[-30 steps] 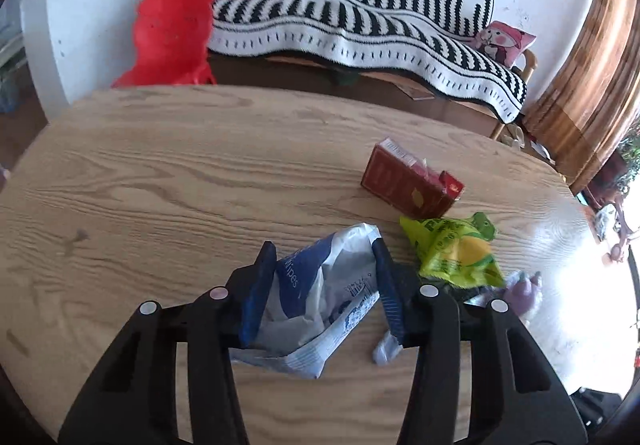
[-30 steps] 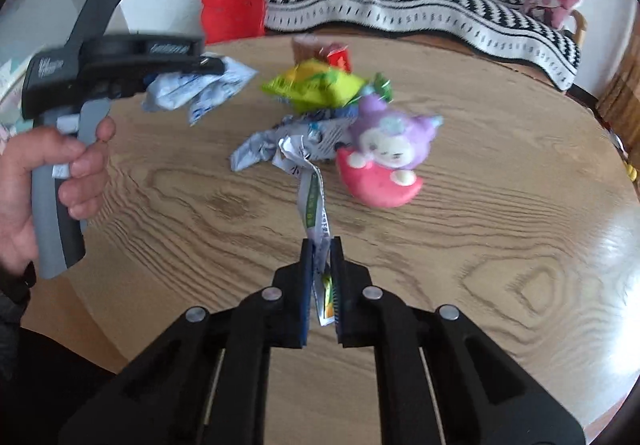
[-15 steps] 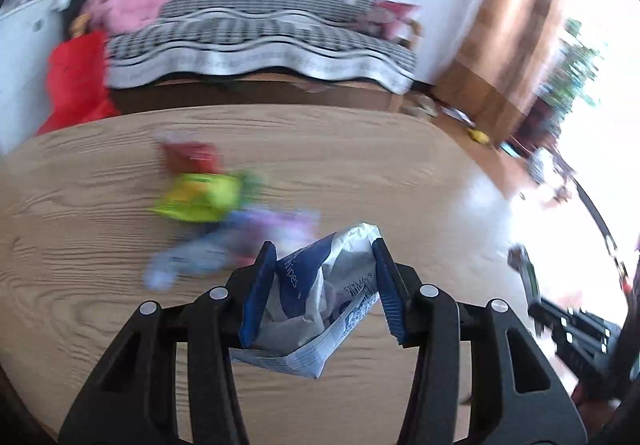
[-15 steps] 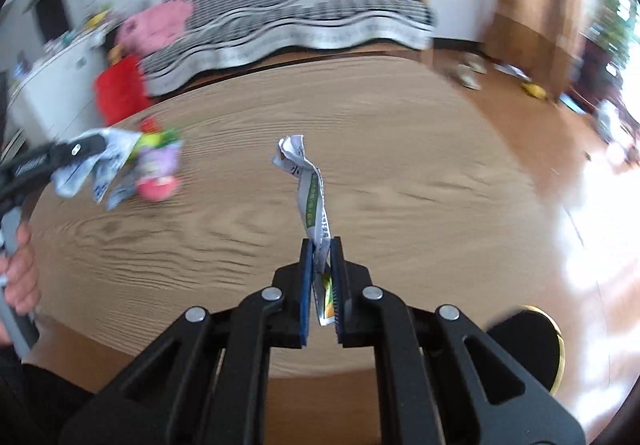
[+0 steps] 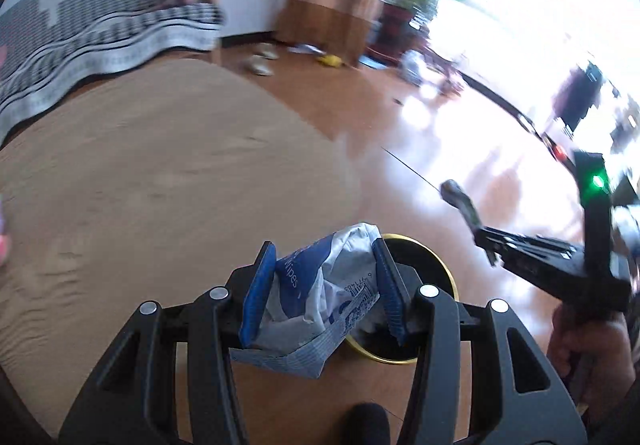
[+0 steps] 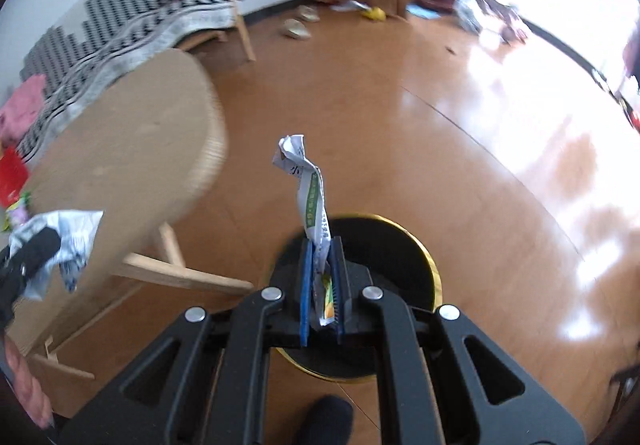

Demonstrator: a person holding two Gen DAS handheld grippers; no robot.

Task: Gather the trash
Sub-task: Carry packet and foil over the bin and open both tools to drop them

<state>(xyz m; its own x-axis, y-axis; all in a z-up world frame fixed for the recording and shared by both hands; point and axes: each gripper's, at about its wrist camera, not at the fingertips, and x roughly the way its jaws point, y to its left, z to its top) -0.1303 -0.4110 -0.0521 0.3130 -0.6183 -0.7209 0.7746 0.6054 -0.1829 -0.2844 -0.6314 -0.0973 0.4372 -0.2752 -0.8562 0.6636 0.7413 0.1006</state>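
While your left gripper (image 5: 325,287) pinches crumpled wipes packet (image 5: 320,305) and right gripper (image 6: 322,285) clamps twisted wrapper (image 6: 310,197), both hang above black gold-rimmed bin (image 6: 404,265) on near floor; wooden table (image 6: 132,141) far left.

Left wrist view: looks forward-down along left gripper (image 5: 324,285), table edge (image 5: 280,113) and floor beyond. Right wrist view: steeper, close above bin (image 6: 424,257). Shared: bin (image 5: 440,273), table (image 6: 132,133), striped sofa (image 6: 120,17).
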